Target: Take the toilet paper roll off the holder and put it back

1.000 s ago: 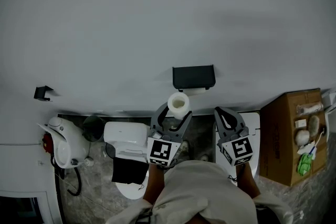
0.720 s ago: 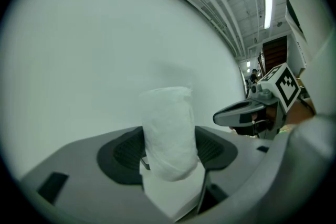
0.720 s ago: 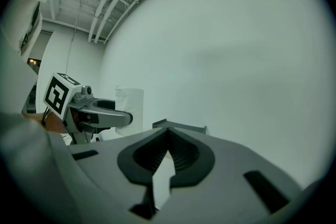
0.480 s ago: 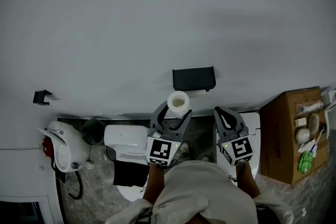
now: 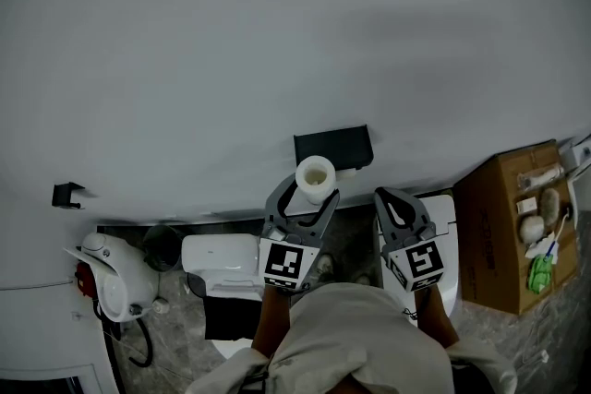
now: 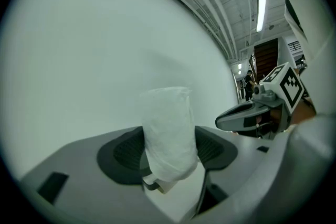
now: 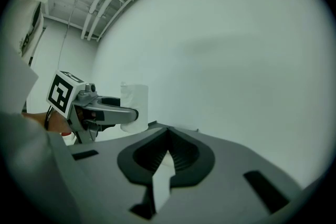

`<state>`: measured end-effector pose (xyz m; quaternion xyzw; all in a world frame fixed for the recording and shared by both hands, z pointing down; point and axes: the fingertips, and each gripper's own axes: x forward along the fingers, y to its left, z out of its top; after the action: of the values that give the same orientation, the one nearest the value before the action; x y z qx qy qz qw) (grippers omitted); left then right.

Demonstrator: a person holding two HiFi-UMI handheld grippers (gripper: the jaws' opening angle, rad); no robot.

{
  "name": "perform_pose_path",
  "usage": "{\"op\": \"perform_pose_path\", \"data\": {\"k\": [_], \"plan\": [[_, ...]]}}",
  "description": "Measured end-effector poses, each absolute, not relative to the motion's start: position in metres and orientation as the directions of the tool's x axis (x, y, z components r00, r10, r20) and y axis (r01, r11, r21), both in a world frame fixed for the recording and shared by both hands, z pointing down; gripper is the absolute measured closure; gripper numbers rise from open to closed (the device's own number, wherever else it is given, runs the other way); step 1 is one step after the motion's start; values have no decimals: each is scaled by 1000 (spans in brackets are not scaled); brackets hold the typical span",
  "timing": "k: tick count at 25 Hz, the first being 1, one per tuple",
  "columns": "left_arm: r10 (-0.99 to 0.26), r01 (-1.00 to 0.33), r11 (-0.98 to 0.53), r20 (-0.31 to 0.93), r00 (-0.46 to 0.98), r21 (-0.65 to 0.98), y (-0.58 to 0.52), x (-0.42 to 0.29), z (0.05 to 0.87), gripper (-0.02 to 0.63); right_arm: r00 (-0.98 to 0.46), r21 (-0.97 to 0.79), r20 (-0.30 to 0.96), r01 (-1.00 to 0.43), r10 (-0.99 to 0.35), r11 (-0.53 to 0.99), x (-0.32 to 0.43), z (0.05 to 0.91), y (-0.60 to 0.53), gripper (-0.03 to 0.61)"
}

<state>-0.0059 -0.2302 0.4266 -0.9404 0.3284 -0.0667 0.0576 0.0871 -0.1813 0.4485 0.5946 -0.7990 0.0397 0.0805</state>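
A white toilet paper roll [image 5: 315,178] sits upright between the jaws of my left gripper [image 5: 312,191], which is shut on it. The roll is just below and left of the black holder [image 5: 332,146] on the white wall, apart from it. In the left gripper view the roll [image 6: 168,131] fills the gap between the dark pads, with the wall behind. My right gripper [image 5: 399,209] hangs to the right of the roll, shut with nothing in it; its tips meet in the right gripper view [image 7: 168,134]. That view also shows the roll [image 7: 134,106] in the left gripper [image 7: 113,113].
A white toilet [image 5: 222,258] stands below left of the grippers. Further left is a white and red appliance [image 5: 109,270]. An open cardboard box [image 5: 503,235] with small items stands at the right. A small black hook [image 5: 66,194] sticks out of the wall at the left.
My left gripper has carried the roll a little up, closer to the black holder. The right gripper has stayed where it was.
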Motion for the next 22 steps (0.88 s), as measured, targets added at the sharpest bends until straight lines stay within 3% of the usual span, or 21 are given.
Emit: {"op": "perform_pose_path", "data": {"k": [22], "plan": [[-539,-519,-841,141,831,-154,-284,30,444,311,-177,21,212,-982,-961,185,103,460,-218,581]]}}
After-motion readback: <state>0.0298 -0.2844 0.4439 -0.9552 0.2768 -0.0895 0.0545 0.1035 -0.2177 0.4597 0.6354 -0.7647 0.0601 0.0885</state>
